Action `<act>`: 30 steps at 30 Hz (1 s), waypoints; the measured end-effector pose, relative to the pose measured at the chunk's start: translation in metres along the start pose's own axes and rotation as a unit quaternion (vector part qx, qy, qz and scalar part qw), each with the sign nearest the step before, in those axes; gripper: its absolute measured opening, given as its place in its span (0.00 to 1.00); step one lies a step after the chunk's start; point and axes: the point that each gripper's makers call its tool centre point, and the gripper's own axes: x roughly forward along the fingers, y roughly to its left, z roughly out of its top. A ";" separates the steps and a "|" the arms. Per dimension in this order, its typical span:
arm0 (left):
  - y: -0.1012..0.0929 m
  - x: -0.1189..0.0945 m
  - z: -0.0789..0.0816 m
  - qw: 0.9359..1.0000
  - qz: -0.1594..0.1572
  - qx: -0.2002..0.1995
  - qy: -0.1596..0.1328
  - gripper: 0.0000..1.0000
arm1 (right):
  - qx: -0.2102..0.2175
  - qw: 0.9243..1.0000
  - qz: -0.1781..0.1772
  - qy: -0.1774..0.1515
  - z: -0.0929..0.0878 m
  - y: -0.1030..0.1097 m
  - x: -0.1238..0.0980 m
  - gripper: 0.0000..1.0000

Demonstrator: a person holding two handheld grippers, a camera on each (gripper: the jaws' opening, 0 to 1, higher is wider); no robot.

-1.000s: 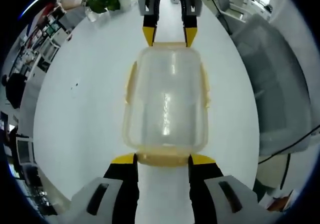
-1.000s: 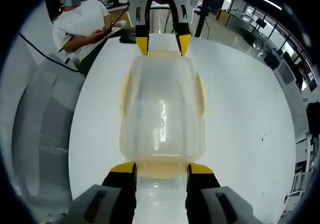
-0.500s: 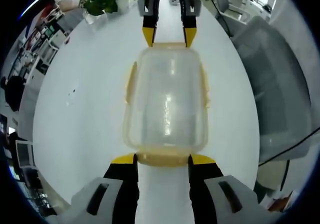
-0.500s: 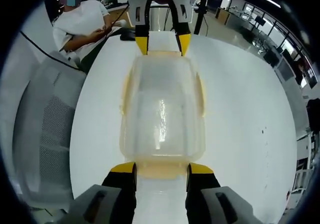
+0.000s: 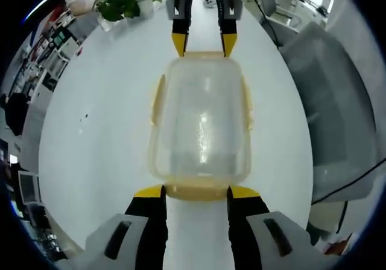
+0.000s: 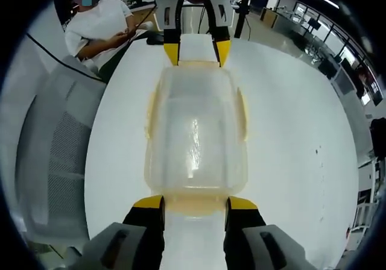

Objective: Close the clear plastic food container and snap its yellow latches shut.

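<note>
Both the left gripper (image 5: 196,193) and right gripper (image 6: 193,205) have black jaws, yellow tips, pale grey housings.

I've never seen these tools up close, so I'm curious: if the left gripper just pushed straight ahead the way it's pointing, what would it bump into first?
The left gripper would most likely meet the yellow end latch of the clear container, already between its jaw tips. Beyond the container, the right gripper faces it.

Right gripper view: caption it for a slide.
Two yellow-tipped grippers, right and left, flank the ends of a lidded clear plastic food container with yellow latches on a white table.
</note>
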 end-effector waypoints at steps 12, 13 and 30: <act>-0.001 0.008 0.010 1.000 -0.003 -0.002 -0.003 0.36 | 0.001 1.000 0.003 0.002 -0.012 0.000 -0.001 0.35; -0.001 0.008 0.011 1.000 -0.003 -0.001 -0.003 0.36 | 0.002 1.000 0.003 0.003 -0.014 0.000 -0.002 0.35; -0.002 0.018 0.023 1.000 -0.007 0.003 -0.004 0.36 | 0.005 1.000 0.007 0.007 -0.028 0.000 -0.002 0.35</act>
